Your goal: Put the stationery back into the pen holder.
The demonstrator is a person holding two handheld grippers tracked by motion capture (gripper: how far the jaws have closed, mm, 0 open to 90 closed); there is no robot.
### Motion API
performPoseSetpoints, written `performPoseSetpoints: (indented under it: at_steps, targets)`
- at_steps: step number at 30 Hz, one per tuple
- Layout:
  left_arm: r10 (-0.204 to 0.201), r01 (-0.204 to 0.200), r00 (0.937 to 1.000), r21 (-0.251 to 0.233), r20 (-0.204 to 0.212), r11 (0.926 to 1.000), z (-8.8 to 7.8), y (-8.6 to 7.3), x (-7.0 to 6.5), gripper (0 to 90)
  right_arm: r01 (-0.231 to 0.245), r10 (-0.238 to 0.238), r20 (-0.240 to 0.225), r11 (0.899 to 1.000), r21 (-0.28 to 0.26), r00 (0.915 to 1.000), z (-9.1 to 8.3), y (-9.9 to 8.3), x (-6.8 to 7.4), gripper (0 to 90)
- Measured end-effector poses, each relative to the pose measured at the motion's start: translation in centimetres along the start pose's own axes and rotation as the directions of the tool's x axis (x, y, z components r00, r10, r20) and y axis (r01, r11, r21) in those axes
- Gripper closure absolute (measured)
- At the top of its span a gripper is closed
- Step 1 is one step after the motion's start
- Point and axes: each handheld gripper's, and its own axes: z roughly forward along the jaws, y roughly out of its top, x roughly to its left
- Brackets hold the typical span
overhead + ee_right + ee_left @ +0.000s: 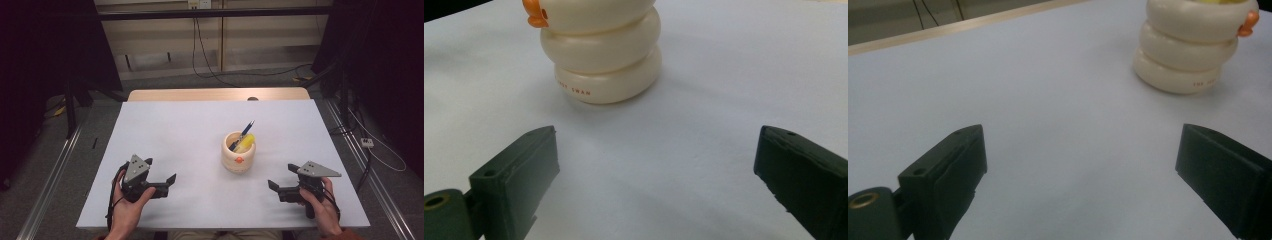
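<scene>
We count two grippers, one per hand, both at the near edge of the table (pixel 165 115). The left gripper (pixel 169 182) sits in the person's left hand (pixel 127 202), jaws pointing right toward the middle, grey three-cornered plate (pixel 136 168) on top. Its jaws stand wide apart with nothing between them; in the left gripper view we see only bare white surface between its fingers (pixel 955 170). The right gripper (pixel 280 176) sits in the right hand (pixel 320 205), jaws pointing left, also spread wide and empty; same bare surface between its fingers (pixel 521 172) in the right gripper view. Both hands rest low at table height, wrists coming in from the near side, grippers roughly level and facing each other.

Farther out we count one cream holder (pixel 238 151), a ribbed pot of three stacked rings with a small orange knob (pixel 239 160) on its front. It stands upright, beyond and between the two sets of fingers, clear of both. From the left fingers it lies ahead and to the right (pixel 1188 50); from the right fingers, ahead and to the left (pixel 599 55).

Inside the pot we count two things: one blue pen (pixel 244 133) leaning up and away, and one yellow item (pixel 245 143) beside it, too small to identify.
</scene>
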Motion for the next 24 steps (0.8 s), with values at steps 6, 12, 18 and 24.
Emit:
performPoseSetpoints:
  at_steps: [6, 12, 18, 24]
  targets:
    - [-0.031, 0.031, 0.9995, -0.013, -0.011, 0.9994, 0.0, -0.8, 0.3, 6.0, 0.0, 0.0, 0.0, 1.0, -0.001, 1.0, -0.1, 0.0, -0.1, 4.1]
    - [-0.04, 0.04, 0.9992, -0.008, -0.002, 0.9992, 0.3, -1.5, 0.5, 5.9, 0.006, -0.006, -0.005, 1.0, -0.002, 1.0, -0.2, 0.0, 0.1, 4.1]
    - [-0.03, 0.031, 0.9992, 0.005, -0.027, 0.9995, 0.5, -2.4, 0.3, 5.8, 0.007, -0.007, -0.005, 1.0, -0.001, 1.0, -0.2, 0.0, 0.1, 4.1]
    - [-0.04, 0.04, 0.9989, -0.003, -0.024, 0.9992, 0.5, -2.2, 0.6, 5.8, 0.01, -0.01, -0.004, 1.0, 0.003, 0.9999, -0.2, -0.1, 0.0, 4.1]
